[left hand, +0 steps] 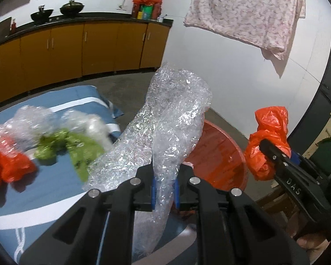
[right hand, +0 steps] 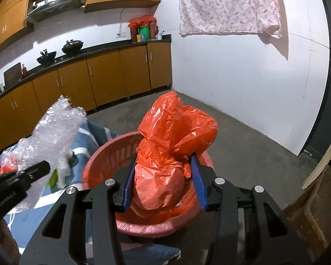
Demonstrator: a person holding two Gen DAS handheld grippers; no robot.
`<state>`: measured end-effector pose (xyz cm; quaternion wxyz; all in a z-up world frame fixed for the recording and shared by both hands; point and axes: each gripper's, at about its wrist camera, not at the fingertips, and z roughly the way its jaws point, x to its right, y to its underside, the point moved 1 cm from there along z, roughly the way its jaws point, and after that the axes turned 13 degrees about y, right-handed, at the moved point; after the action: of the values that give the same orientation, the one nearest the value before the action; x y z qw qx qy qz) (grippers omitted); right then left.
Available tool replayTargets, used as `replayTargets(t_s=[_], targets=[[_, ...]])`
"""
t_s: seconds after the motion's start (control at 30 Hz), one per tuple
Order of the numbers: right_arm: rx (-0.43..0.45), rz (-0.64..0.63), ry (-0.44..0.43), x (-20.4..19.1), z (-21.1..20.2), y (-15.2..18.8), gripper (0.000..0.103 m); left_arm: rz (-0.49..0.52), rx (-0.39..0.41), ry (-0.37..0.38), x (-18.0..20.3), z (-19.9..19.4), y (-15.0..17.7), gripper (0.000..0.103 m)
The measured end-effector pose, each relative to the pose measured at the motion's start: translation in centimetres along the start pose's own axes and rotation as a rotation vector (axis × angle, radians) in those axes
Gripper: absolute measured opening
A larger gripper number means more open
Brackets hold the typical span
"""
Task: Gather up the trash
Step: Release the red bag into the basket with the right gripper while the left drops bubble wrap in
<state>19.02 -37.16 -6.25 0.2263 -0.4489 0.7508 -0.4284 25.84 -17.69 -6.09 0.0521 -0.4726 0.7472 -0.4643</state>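
My left gripper point(left hand: 164, 188) is shut on a long piece of clear bubble wrap point(left hand: 165, 119), held up above the blue cloth; the wrap also shows in the right wrist view point(right hand: 55, 130). My right gripper point(right hand: 163, 183) is shut on a crumpled orange plastic bag point(right hand: 172, 137), held over the red basket point(right hand: 112, 152). The bag point(left hand: 267, 141) and basket point(left hand: 222, 154) also show in the left wrist view. More trash lies on the cloth: an orange bag point(left hand: 8, 165), green plastic point(left hand: 72, 145) and clear wrap point(left hand: 33, 119).
A blue striped cloth point(left hand: 44, 190) covers the surface to the left. Yellow kitchen cabinets point(right hand: 103, 75) run along the back wall, with woks on the counter. A floral sheet point(right hand: 229, 4) hangs on the white wall. A wooden stool point(right hand: 315, 207) stands at the right.
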Motion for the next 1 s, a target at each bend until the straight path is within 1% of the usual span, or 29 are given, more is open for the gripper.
replayTargets(t_s=[0.2,0.3,0.37,0.4,0.43,0.47,0.5,0.53,0.57,0.6,0.67,0.7,0.73,0.77,0.83,1.0], targets=[[0.0,0.006,-0.003,0.1,1.7,-0.6,0.046,-0.01,-0.034,0.029,0.7,3.7,-0.9,0.013],[0.013,0.011,-0.022,-0.1,2.3,-1.3,0.046,-0.019,-0.043,0.043,1.0,5.1,-1.3,0.014],[0.021,0.018,-0.05,-0.3,2.8,-1.8,0.052,-0.028,-0.042,0.046,1.2,5.7,-1.6,0.017],[0.02,0.027,-0.059,-0.3,3.0,-1.9,0.054,-0.033,-0.042,0.051,1.1,5.9,-1.6,0.024],[0.02,0.037,-0.066,-0.1,3.2,-2.0,0.061,-0.039,-0.041,0.052,0.8,5.9,-1.6,0.034],[0.024,0.047,-0.071,0.1,3.2,-2.1,0.066,-0.045,-0.035,0.049,0.6,5.8,-1.6,0.039],[0.027,0.053,-0.071,0.2,3.1,-2.0,0.069,-0.047,-0.031,0.046,0.4,5.6,-1.5,0.045],[0.034,0.059,-0.068,0.4,2.9,-1.9,0.074,-0.049,-0.025,0.041,0.1,5.4,-1.4,0.049],[0.037,0.064,-0.062,0.6,2.7,-1.8,0.078,-0.053,-0.021,0.033,-0.3,5.1,-1.3,0.051],[0.037,0.068,-0.058,0.7,2.6,-1.6,0.08,-0.057,-0.019,0.024,-0.6,4.8,-1.2,0.054],[0.038,0.074,-0.049,0.9,2.4,-1.2,0.09,-0.062,-0.006,-0.001,-1.6,3.7,-0.9,0.061],[0.045,0.076,-0.038,1.0,2.0,-0.8,0.092,-0.058,0.004,-0.018,-1.8,3.1,-0.8,0.068],[0.053,0.074,-0.028,0.9,1.7,-0.5,0.097,-0.047,0.024,-0.051,-2.2,2.0,-0.4,0.076],[0.062,0.067,-0.017,0.8,1.3,-0.1,0.099,-0.034,0.041,-0.08,-2.4,1.1,-0.1,0.08],[0.061,0.049,-0.008,0.4,1.0,0.3,0.1,-0.013,0.061,-0.132,-3.0,-0.6,0.7,0.086],[0.063,-0.034,-0.013,-2.0,-0.2,1.6,0.1,0.003,0.086,-0.252,-5.0,-5.1,3.0,0.09]])
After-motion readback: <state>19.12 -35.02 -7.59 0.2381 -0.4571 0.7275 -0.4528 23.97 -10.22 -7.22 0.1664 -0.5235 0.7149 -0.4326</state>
